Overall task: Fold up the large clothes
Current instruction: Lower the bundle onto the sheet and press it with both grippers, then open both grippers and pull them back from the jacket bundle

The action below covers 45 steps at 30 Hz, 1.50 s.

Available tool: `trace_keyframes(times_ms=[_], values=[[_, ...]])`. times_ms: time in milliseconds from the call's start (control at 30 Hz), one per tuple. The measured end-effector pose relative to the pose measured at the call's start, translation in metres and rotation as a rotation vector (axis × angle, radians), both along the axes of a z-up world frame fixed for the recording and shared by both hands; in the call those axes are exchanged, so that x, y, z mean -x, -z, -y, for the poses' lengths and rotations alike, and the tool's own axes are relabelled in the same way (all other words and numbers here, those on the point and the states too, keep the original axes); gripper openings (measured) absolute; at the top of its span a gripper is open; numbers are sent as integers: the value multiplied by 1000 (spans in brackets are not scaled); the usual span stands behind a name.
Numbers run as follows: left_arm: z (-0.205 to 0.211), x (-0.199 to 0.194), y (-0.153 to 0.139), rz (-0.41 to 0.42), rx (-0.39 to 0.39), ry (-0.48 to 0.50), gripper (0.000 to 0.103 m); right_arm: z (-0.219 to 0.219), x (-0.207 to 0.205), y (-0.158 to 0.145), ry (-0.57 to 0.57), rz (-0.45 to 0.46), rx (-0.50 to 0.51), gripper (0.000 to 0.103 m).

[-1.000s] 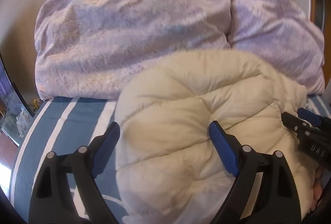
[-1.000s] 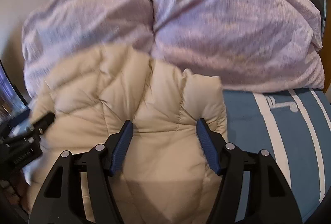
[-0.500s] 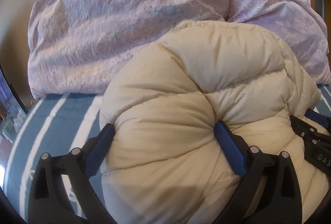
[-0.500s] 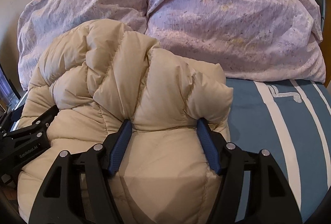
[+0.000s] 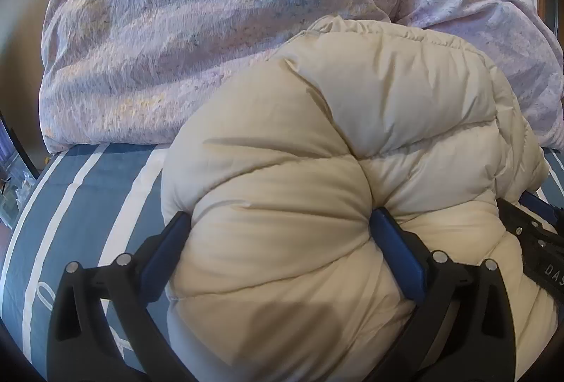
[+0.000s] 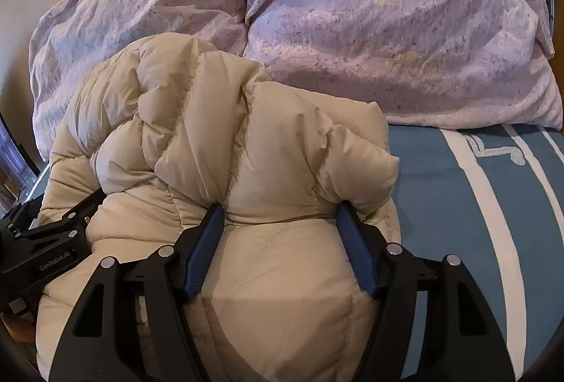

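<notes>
Cream down jacket (image 5: 317,170) bunched on the blue striped bedsheet (image 6: 476,205), just in front of the lilac duvet (image 5: 211,29). Left gripper (image 5: 278,241) and right gripper (image 6: 280,234) each have jaws clamped on thick puffy folds, probably to keep the springy bundle compressed

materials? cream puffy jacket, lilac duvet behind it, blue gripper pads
Cream quilted puffer jacket: smooth matte woven shell, likely nylon or polyester, over lofty fill; stitched baffles bulge. Lilac speckled duvet: soft matte cotton-like cover, fine crumpled wrinkles. Blue pads on the black gripper fingers: look like textured rubber or soft plastic, dull finish; cannot tell which.
</notes>
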<state>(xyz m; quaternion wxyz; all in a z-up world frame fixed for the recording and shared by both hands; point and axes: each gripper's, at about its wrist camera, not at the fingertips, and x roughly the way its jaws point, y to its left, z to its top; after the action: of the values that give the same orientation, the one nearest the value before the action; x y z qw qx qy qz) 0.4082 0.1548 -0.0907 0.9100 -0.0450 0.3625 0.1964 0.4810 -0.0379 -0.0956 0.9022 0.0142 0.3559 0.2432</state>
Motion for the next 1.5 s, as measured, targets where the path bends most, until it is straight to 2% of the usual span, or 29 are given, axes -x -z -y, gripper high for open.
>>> trace_keyframes(times_ms=[200, 333, 367, 400, 433, 467, 567, 667, 867, 1100, 1233, 1500], values=[[-4, 1, 0, 2, 5, -5, 101, -3, -9, 3, 0, -13, -12, 70], [3, 5, -5, -2, -40, -16, 101, 0, -13, -2, -12, -49, -18, 73], [6, 8, -7, -1, -54, -17, 101, 3, -10, -5, -11, -56, -18, 75], [8, 15, -11, 5, -69, -14, 101, 8, -6, -9, -9, -60, -23, 84], [10, 20, -13, 10, -71, -10, 101, 13, -1, -13, -6, -57, -28, 97], [10, 30, -18, 17, -60, -1, 101, 18, 6, -18, -2, -49, -28, 100], [10, 55, -30, 36, 6, 18, 101, 38, 34, -32, 13, 5, -19, 102], [16, 91, -46, 69, 56, 43, 101, 58, 63, -39, 16, 11, -38, 102], [37, 163, -66, 100, 69, 74, 101, 82, 123, -46, 29, 1, -68, 102], [58, 227, -62, 80, 157, 74, 101, 92, 192, -48, 18, 5, -94, 102], [65, 253, -57, 81, 205, 53, 101, 93, 217, -45, 1, 3, -85, 102], [84, 284, -52, 47, 204, 96, 101, 94, 255, -36, -23, 12, -46, 102]])
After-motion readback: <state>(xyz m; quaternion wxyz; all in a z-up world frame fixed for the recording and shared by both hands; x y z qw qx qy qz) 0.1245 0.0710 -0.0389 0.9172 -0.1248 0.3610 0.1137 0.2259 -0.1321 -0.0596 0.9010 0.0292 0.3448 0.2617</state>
